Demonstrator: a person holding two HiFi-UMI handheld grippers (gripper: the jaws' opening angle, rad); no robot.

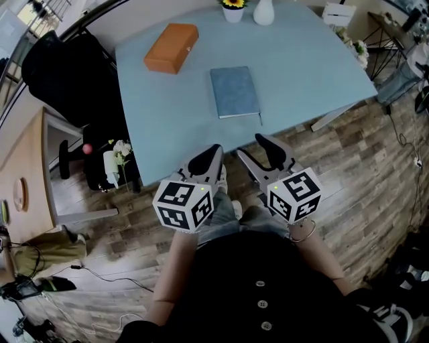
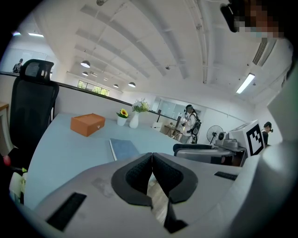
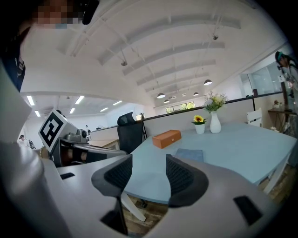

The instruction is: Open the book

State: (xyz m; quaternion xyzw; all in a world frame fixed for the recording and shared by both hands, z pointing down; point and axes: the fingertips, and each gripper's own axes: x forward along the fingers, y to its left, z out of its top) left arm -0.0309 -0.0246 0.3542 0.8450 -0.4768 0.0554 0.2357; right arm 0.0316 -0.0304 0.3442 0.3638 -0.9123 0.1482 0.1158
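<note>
In the middle of the table, the blue book is lying closed and untouched. The left tool is hovering before the table edge, clenched on nothing. The right tool is hovering released beside it, probably prepared for lifting the cover.

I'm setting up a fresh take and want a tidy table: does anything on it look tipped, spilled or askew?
Nothing stands out. The blue book lies closed and flat, the orange box sits level, and the white vase and sunflower pot stand upright at the far edge.
</note>
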